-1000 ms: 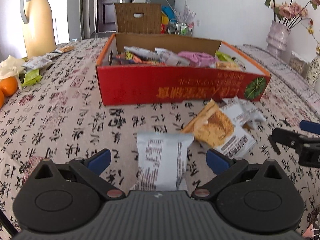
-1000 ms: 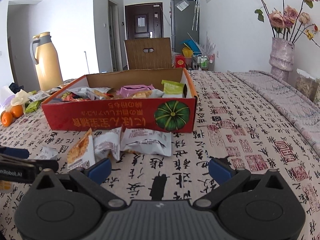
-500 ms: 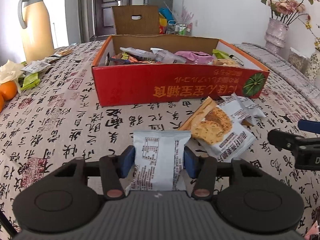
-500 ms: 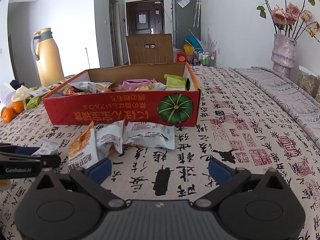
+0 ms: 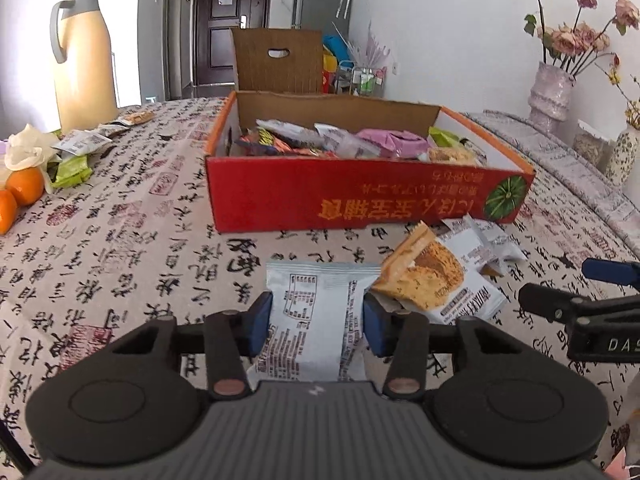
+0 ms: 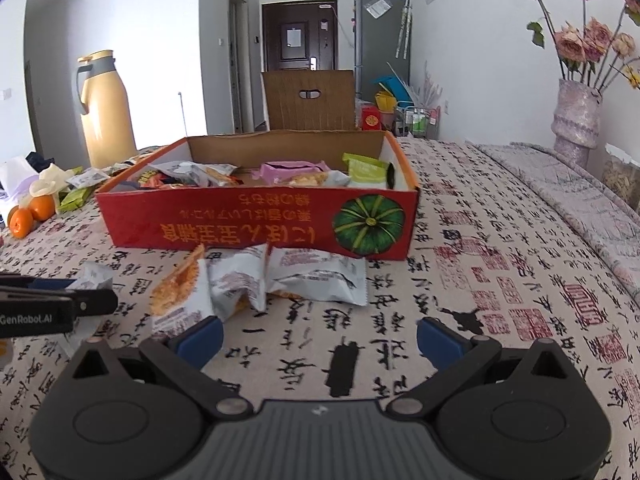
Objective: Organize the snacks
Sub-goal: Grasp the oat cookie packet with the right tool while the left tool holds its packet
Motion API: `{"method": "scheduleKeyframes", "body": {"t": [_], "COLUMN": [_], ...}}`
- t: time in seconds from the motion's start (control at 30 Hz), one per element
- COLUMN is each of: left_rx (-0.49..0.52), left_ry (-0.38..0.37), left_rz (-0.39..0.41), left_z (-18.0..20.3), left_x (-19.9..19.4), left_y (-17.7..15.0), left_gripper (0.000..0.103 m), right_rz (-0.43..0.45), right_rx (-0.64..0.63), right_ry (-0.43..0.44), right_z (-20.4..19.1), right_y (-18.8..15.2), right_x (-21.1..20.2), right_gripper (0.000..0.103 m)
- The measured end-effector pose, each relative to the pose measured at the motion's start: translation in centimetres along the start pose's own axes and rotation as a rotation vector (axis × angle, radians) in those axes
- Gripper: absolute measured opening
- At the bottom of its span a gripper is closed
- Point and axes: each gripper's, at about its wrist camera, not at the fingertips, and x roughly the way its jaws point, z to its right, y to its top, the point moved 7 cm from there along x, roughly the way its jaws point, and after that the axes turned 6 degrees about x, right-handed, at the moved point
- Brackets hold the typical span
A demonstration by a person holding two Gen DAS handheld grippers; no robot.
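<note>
Bright, even daylight fills both fisheye views, with soft shadows. Straight lines bow near the rims and the corners darken. Focus stays mostly sharp; the white walls (image 6: 160, 40) look slightly overexposed.

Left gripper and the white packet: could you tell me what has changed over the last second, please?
The left gripper closed from wide open onto the white snack packet, which is now pinched between its blue pads and looks raised slightly. The right gripper remains open and empty. The red box and the loose packets in front of it have not moved.
</note>
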Motion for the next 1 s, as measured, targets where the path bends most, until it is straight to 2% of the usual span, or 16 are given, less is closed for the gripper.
{"method": "scheduleKeyframes", "body": {"t": [0.4,0.6,0.7,0.83,1.0], "left_rx": [-0.039,-0.049,-0.056,-0.061,-0.067], "left_ry": [0.031,0.03,0.028,0.024,0.02], "left_rz": [0.04,0.049,0.051,0.05,0.049], "left_z": [-2.6,-3.1,-3.4,-3.6,-3.8], "left_x": [-1.2,-1.5,-1.5,-1.5,-1.5], "left_y": [0.5,0.4,0.3,0.2,0.1], "left_gripper": [0.047,0.047,0.047,0.047,0.047], "right_rz": [0.024,0.029,0.033,0.024,0.014], "right_rx": [-0.095,-0.167,-0.211,-0.271,-0.324], "right_ry": [0.06,0.085,0.088,0.073,0.049], "right_z": [-4.9,-7.6,-8.8,-10.0,-10.6], "right_y": [1.0,1.0,0.8,0.4,-0.2], "right_x": [0.7,1.4,1.6,2.4,2.9], "right_gripper": [0.102,0.087,0.083,0.067,0.061]}}
